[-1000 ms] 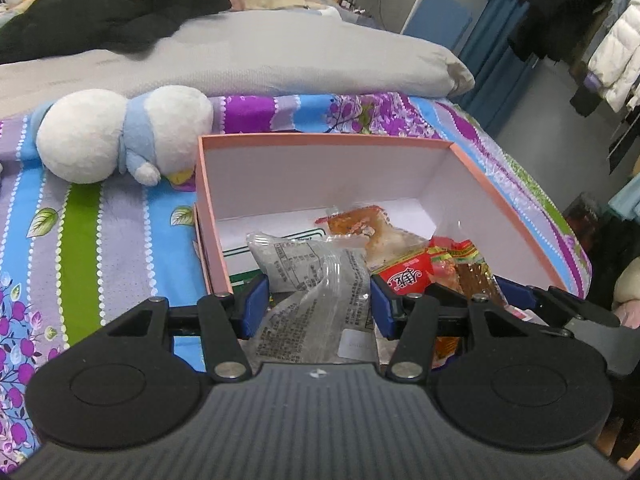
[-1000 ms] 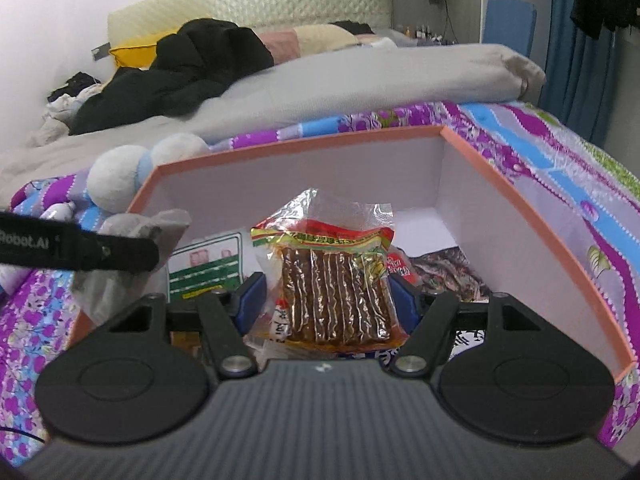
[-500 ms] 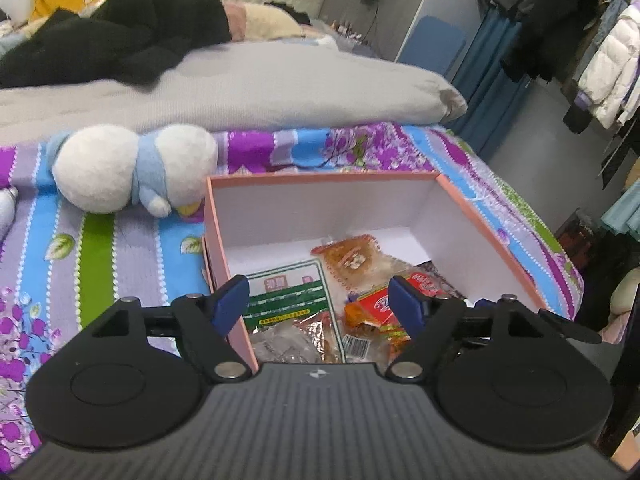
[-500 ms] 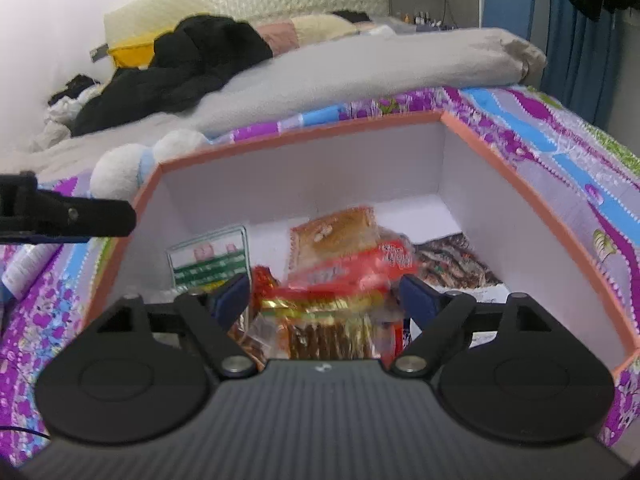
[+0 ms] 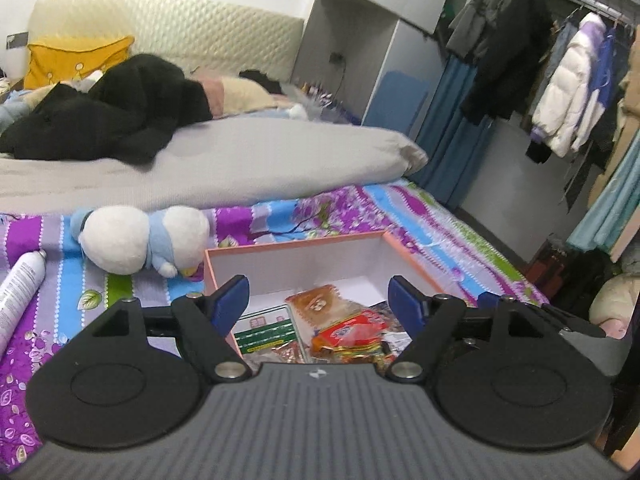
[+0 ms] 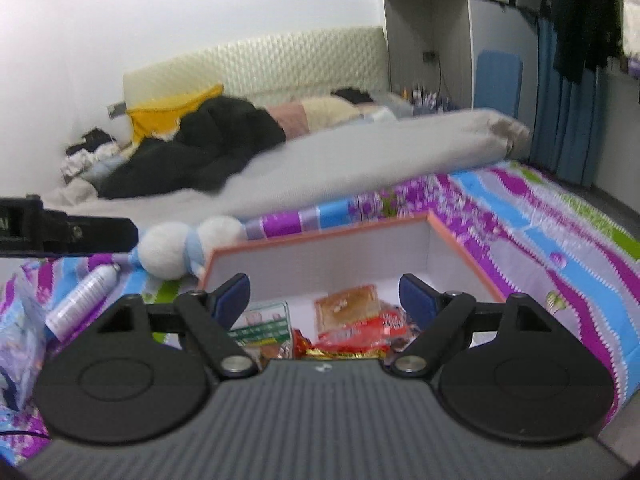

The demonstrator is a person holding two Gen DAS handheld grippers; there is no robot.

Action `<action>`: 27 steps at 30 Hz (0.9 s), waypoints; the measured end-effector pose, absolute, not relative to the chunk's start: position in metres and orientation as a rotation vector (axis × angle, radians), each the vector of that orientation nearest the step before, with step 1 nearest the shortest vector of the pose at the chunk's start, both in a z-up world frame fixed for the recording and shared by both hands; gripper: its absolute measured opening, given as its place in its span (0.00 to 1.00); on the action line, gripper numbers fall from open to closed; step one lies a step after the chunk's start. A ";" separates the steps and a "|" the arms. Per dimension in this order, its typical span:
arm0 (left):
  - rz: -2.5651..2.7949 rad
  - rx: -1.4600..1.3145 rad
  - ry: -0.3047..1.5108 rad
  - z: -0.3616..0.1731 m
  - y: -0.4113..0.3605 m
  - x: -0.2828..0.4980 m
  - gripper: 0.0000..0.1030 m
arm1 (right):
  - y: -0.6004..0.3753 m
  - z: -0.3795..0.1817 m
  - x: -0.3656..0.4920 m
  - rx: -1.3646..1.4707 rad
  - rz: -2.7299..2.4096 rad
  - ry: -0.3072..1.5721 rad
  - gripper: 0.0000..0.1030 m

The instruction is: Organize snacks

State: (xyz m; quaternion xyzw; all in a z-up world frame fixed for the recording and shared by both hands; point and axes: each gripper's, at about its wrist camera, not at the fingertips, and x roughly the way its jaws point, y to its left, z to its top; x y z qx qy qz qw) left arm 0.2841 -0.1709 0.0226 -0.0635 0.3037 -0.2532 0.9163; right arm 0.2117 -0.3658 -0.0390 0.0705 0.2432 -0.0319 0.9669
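Both hand-held grippers had released their packets and pulled back, up: left hand-held gripper wide, empty; right hand-held gripper wide, empty. Snacks lay piled in the pink box on the bed, long axes mixed.

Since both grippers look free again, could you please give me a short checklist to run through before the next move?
1. Left gripper empty: ok, jaws wide apart, nothing between them.
2. Right gripper empty: ok, jaws wide apart, nothing held.
3. Snacks inside the box: ok, the green pack, orange pack and red pack lie on its floor.
4. Grippers clear of each other: ok, the left one shows at the left edge of the right wrist view, apart from the box.
5. Snacks left outside the box: cannot tell; only a plush toy and a spray can are identifiable on the bed.
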 end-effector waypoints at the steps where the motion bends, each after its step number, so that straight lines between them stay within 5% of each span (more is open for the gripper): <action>1: -0.522 -0.130 0.614 0.029 -0.168 0.277 0.78 | -0.363 -0.034 0.207 0.139 -0.064 0.482 0.81; 17: -0.482 -0.147 0.468 0.099 -0.116 0.162 0.78 | -0.333 0.027 0.122 0.130 -0.056 0.352 0.81; 27: -0.442 -0.126 0.477 0.077 -0.105 0.102 0.79 | -0.323 0.007 0.077 0.148 -0.085 0.365 0.81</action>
